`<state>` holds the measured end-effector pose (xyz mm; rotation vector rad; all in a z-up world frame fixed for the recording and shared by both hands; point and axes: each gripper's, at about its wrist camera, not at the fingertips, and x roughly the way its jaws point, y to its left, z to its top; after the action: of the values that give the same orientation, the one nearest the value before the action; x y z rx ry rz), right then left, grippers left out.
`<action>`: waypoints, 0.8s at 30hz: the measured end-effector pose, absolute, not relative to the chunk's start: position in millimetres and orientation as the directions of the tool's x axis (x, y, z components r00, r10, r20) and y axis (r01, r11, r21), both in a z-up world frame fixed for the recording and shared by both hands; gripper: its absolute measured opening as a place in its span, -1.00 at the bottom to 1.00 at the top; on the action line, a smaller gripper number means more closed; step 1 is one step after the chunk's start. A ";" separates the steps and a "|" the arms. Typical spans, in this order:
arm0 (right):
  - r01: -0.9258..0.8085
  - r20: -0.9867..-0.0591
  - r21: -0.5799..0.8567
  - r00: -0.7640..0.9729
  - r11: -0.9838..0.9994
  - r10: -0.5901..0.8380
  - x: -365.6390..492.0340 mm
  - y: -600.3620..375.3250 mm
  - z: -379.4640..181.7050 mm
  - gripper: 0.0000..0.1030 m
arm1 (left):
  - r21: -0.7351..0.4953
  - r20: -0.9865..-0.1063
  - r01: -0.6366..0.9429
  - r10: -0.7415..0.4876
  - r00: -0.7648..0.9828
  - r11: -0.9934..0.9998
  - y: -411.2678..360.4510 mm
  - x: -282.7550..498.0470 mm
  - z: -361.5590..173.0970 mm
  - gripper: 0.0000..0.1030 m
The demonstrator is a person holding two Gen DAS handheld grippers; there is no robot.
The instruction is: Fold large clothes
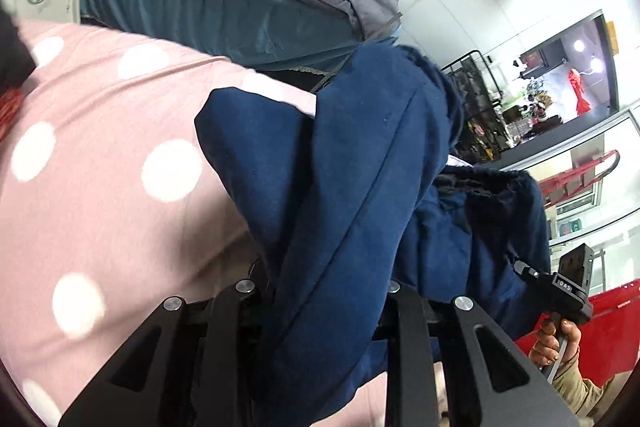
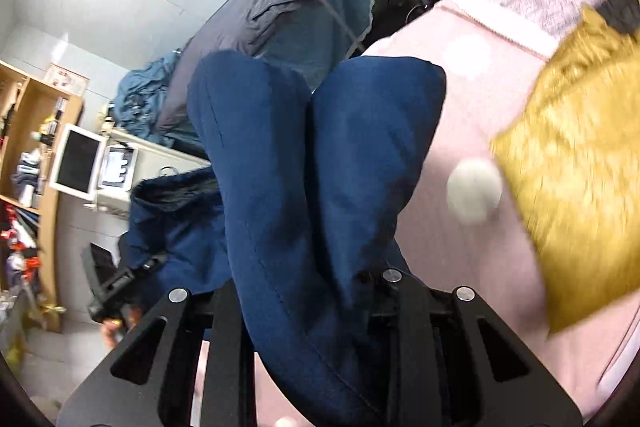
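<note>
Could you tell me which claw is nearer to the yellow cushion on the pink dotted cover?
Right. The right claw grips the navy garment just beside the yellow cushion; the left claw sits farther away, cushion unseen there.

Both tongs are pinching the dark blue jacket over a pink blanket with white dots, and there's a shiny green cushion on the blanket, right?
Almost. The shiny cushion is golden yellow, not green, as the right wrist view shows. The rest holds: both tongs pinch the dark blue jacket over the pink dotted blanket.
</note>
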<state>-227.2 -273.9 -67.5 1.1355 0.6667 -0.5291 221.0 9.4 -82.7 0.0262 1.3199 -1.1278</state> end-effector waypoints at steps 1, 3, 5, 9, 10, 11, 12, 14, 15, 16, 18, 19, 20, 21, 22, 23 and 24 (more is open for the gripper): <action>0.688 -0.720 0.644 0.693 0.333 -0.041 -230.7 -262.5 -66.5 -0.53 | -0.557 -0.764 0.653 -0.624 -0.161 0.513 25.4 215.4 -79.8 -0.54; 0.690 -0.725 0.646 0.688 0.326 -0.019 -237.1 -240.9 -68.1 -0.53 | -0.530 -0.782 0.669 -0.604 -0.150 0.520 46.7 199.5 -76.6 -0.54; 0.689 -0.725 0.658 0.689 0.304 0.008 -245.0 -216.5 -74.2 -0.54 | -0.510 -0.802 0.674 -0.578 -0.149 0.534 70.6 192.0 -77.6 -0.54; 0.687 -0.719 0.677 0.695 0.265 0.035 -255.1 -192.7 -82.1 -0.56 | -0.475 -0.833 0.692 -0.531 -0.156 0.544 101.3 174.0 -75.7 -0.54; 0.683 -0.712 0.684 0.701 0.258 0.032 -259.9 -190.9 -80.9 -0.56 | -0.470 -0.835 0.700 -0.529 -0.154 0.538 103.2 171.6 -74.3 -0.54; 0.673 -0.699 0.698 0.715 0.245 0.028 -266.0 -192.4 -78.8 -0.56 | -0.472 -0.831 0.705 -0.535 -0.155 0.529 101.0 165.3 -68.4 -0.54; 0.667 -0.691 0.706 0.723 0.239 0.024 -269.8 -194.0 -76.3 -0.57 | -0.478 -0.825 0.707 -0.543 -0.158 0.521 96.3 162.8 -65.3 -0.54; 0.655 -0.672 0.718 0.740 0.236 -0.009 -288.0 -211.3 -62.7 -0.57 | -0.486 -0.807 0.725 -0.570 -0.158 0.488 79.7 150.0 -49.0 -0.54; 0.651 -0.666 0.721 0.746 0.238 -0.022 -300.2 -213.2 -57.1 -0.57 | -0.490 -0.796 0.736 -0.584 -0.160 0.467 69.6 143.5 -41.5 -0.54; 0.642 -0.652 0.729 0.757 0.237 -0.045 -315.2 -225.2 -47.7 -0.57 | -0.492 -0.786 0.748 -0.596 -0.163 0.445 61.5 135.4 -35.0 -0.54; 0.637 -0.637 0.731 0.766 0.246 -0.091 -345.5 -249.4 -30.0 -0.58 | -0.501 -0.762 0.772 -0.622 -0.180 0.391 31.1 113.5 -22.8 -0.54; 0.638 -0.630 0.728 0.767 0.253 -0.122 -367.0 -266.3 -18.6 -0.58 | -0.508 -0.752 0.779 -0.631 -0.192 0.368 16.6 101.7 -19.1 -0.54; 0.642 -0.626 0.724 0.765 0.253 -0.151 -389.0 -283.8 -8.5 -0.58 | -0.524 -0.737 0.781 -0.641 -0.215 0.340 -4.8 86.9 -15.7 -0.54; 0.648 -0.625 0.720 0.761 0.249 -0.174 -405.7 -297.2 -2.0 -0.58 | -0.544 -0.723 0.778 -0.647 -0.242 0.316 -23.7 71.9 -13.8 -0.54; 0.660 -0.627 0.713 0.751 0.238 -0.206 -432.0 -317.7 7.4 -0.58 | -0.559 -0.712 0.773 -0.651 -0.263 0.300 -40.9 58.2 -13.2 -0.54; 0.672 -0.629 0.706 0.741 0.226 -0.236 -458.6 -338.5 17.3 -0.58 | -0.583 -0.694 0.766 -0.656 -0.296 0.271 -67.6 36.0 -11.9 -0.54; 0.685 -0.633 0.694 0.727 0.221 -0.267 -484.4 -358.7 28.2 -0.58 | -0.595 -0.682 0.764 -0.659 -0.317 0.248 -85.2 19.9 -11.4 -0.54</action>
<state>-484.4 -358.7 28.2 1.1751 0.4230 -0.6850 19.9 -85.2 -11.4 0.1158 1.2473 -1.4268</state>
